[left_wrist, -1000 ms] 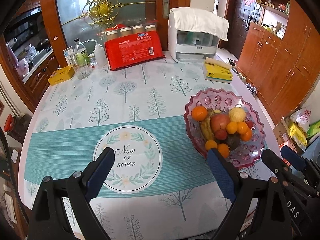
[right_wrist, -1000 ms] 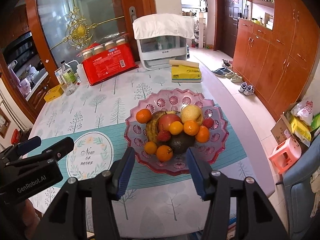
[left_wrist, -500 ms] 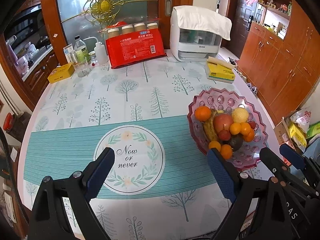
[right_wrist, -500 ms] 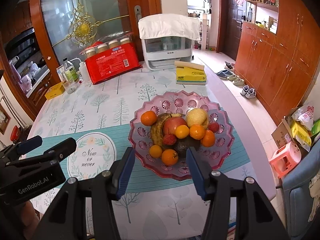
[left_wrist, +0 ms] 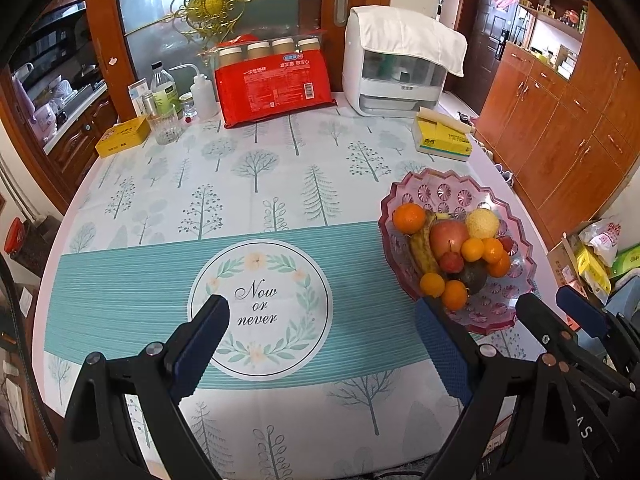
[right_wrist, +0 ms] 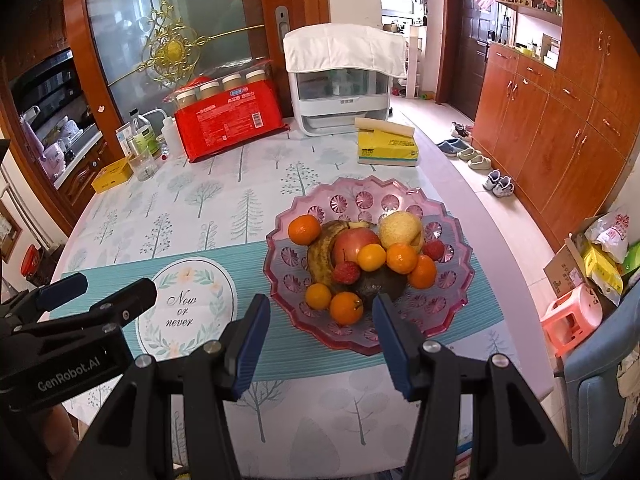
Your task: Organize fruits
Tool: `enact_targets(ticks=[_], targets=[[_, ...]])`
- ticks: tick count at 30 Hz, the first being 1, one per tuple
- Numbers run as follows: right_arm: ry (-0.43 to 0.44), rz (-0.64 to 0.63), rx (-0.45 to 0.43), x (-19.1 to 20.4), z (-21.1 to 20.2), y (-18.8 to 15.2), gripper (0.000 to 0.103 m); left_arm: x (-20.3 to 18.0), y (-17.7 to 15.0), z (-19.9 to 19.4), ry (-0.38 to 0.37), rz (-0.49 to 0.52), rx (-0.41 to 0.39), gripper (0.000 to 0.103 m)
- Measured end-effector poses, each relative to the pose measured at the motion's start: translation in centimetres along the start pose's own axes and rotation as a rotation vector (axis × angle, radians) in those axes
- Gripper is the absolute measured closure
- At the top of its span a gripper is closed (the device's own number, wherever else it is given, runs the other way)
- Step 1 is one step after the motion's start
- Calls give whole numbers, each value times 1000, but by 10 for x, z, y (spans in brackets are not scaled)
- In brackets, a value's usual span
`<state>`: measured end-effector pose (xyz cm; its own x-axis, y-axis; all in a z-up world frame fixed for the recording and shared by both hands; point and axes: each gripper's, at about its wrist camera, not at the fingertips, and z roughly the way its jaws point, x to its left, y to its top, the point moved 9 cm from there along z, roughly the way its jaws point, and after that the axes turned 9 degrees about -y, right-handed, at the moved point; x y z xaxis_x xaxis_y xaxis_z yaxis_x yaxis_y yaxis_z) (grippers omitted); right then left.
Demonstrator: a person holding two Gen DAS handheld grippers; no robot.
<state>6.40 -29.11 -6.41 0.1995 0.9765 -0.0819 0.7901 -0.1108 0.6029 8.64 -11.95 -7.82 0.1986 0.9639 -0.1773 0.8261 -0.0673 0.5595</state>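
Right now the pink scalloped plastic fruit bowl (right_wrist: 404,196) sits on the table (left_wrist: 260,176) towards its right edge, on the teal striped band. It is heaped with about six small orange citrus fruits (right_wrist: 401,257), one brown-spotted banana (right_wrist: 320,256), one red apple (right_wrist: 354,240), one pale yellow pear (right_wrist: 400,228), two small red bumpy fruits (right_wrist: 346,273) and one dark avocado (right_wrist: 380,285). The tablecloth's round printed emblem (left_wrist: 260,306) reads "Now or never". Behind stand one red pack of paper cups (left_wrist: 276,88), one yellow tissue pack (right_wrist: 387,148) and one white appliance under a cloth (right_wrist: 342,80). The left tool (left_wrist: 322,318), marked "GenRobot.AI", gapes wide and empty above the emblem; the right tool (right_wrist: 320,314) stands partly open, gripping nothing, before the bowl's near rim.
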Motion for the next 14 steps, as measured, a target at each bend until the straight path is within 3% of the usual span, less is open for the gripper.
enact_targets(ticks=[14], targets=[[-7,4,9,2,2,-3,49,1,-3,2,-10,0,11,10]])
